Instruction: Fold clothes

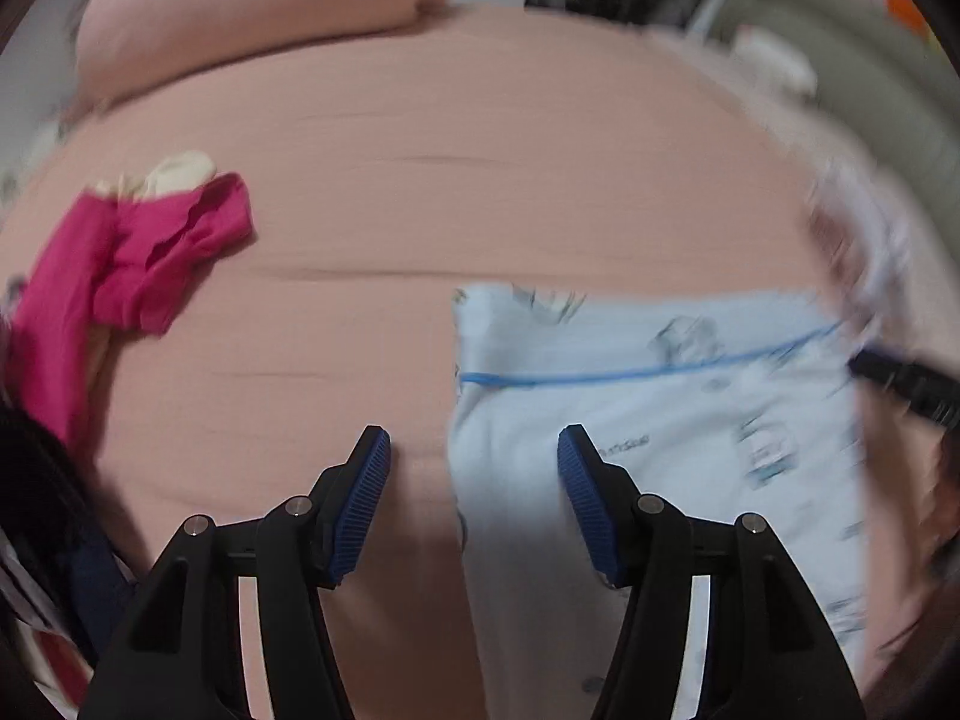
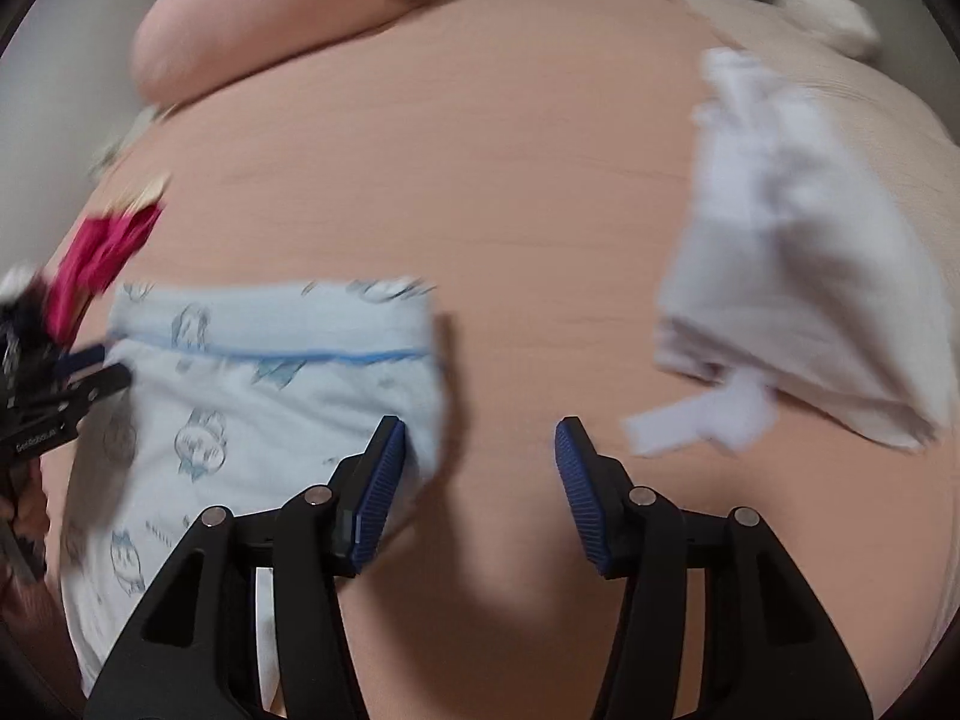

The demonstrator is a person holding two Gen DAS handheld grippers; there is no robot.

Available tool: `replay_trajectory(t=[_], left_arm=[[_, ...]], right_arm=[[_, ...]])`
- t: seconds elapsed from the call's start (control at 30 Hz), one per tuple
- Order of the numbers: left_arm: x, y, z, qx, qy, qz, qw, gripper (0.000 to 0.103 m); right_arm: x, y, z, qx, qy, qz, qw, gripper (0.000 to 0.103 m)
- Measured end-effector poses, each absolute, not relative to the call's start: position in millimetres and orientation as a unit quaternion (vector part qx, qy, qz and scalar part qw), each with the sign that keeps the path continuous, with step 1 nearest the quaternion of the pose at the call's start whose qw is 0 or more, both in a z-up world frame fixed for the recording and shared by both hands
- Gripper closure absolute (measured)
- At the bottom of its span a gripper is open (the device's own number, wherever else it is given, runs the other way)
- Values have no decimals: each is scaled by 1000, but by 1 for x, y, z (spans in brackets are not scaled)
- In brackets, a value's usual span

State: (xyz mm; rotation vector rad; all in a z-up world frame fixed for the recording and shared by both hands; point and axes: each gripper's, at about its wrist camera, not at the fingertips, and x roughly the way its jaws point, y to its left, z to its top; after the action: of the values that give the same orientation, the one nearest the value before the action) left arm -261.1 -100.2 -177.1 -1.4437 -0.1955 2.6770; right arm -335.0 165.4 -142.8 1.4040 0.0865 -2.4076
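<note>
Fingers of the left gripper spread wide, grasping nothing; the pale blue printed garment lies flat under its right finger. The right gripper is likewise released, that garment beneath its left finger, long axis running away from the fingertips.

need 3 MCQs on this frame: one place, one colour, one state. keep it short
1. On which side of the light blue printed garment does the magenta garment lie, in the left wrist view?
A. to its left
B. on top of it
C. to its right

2. What colour is the stripe across the light blue printed garment?
A. red
B. blue
C. yellow

3. How does the left gripper stand?
A. shut on the magenta garment
B. shut on nothing
C. open, holding nothing

Key: 1 A, the magenta garment sits far left on the pink bed sheet, apart from the blue one. 2 B, a thin blue line crosses the pale fabric. 3 C, its two fingers stand wide apart with the garment's edge lying below the gap.
</note>
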Motion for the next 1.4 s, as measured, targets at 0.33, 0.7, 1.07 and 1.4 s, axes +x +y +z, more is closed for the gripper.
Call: replay_trajectory(t=[0.33,0.7,1.07,1.4], left_arm=[[-313,-108,-189,-477,13,879,-8,44],[-186,-98,-159,-510,-86,854,64,44],[-111,-90,-190,-545,-2,839,5,40],[-77,-77,-193,-557,-40,827,59,40]], right_arm=[[-357,116,-161,505,100,-842,163,50],[-281,112,-128,540,11,-822,177,44],[-159,104,-160,541,115,-819,155,43],[-95,131,-137,530,105,-819,194,45]])
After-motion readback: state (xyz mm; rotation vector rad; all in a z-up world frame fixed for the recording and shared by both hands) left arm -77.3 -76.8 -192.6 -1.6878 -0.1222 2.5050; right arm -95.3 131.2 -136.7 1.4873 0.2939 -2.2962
